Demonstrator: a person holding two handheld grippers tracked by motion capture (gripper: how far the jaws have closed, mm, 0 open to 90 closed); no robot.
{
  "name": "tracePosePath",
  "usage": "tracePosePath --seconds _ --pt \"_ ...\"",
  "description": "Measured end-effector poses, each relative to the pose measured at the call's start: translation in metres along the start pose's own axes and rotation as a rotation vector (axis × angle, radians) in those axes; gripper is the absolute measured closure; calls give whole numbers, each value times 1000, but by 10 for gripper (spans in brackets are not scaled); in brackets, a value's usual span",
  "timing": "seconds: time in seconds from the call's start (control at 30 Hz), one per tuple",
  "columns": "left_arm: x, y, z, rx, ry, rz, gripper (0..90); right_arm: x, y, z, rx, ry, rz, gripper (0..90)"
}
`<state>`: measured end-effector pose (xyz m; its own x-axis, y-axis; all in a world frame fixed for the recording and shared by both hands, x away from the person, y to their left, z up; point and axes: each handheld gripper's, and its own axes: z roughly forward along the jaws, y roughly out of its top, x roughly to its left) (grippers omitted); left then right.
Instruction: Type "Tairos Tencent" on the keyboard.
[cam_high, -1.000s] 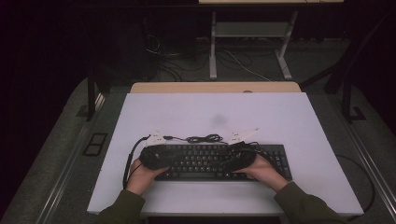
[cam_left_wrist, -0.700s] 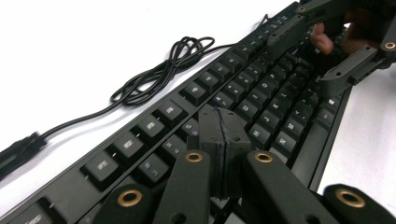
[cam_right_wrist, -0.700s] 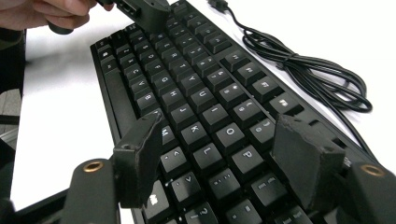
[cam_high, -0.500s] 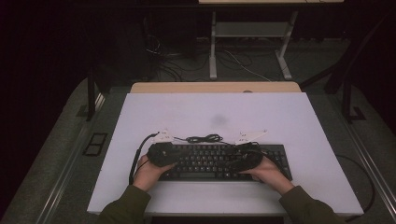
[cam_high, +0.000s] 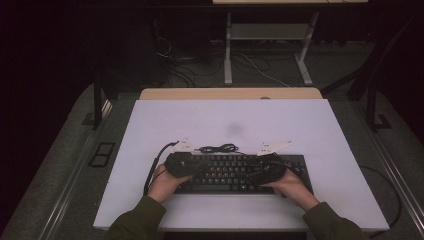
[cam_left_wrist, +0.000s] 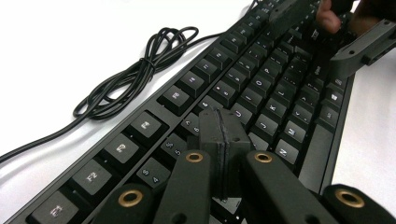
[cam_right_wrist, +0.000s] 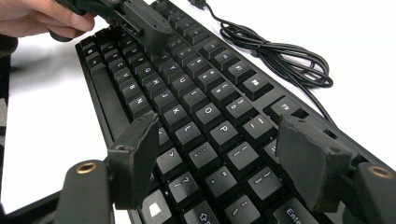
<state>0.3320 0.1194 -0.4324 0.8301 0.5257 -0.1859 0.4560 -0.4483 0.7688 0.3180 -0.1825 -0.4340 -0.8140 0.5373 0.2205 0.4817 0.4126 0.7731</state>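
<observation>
A black keyboard lies across the near part of the white table, its cable bundled in a coil just behind it. My left gripper is shut with nothing between its pads; in the left gripper view its joined tips sit low over the keys near the number row. My right gripper is open above the keyboard's right half. Its jaws have just been opening, and in the right gripper view they straddle several keys without gripping anything. The left gripper appears farther along the keyboard there.
The coiled cable lies on bare table right behind the keyboard. A wooden tabletop abuts the far edge, with a desk frame and floor cables beyond. Both forearms in green sleeves cross the table's front edge.
The left hand and its gripper have shifted right, from the keyboard's left end onto its left half. The right hand has stayed in place.
</observation>
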Motion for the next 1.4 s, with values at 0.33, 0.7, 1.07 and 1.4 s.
tracePosePath --seconds 0.33,0.7,1.07,1.4 --pt "0 0 6 22 7 10 894 -1 -1 -2 -3 -4 3 298" --pt "0 -1 6 45 13 27 894 -1 -1 -2 -4 -8 1 298" --pt "-1 1 3 25 12 13 894 -1 -1 -3 -14 -11 4 296" --pt "0 2 -1 4 15 -2 840 -3 -2 -4 -20 -9 13 276"
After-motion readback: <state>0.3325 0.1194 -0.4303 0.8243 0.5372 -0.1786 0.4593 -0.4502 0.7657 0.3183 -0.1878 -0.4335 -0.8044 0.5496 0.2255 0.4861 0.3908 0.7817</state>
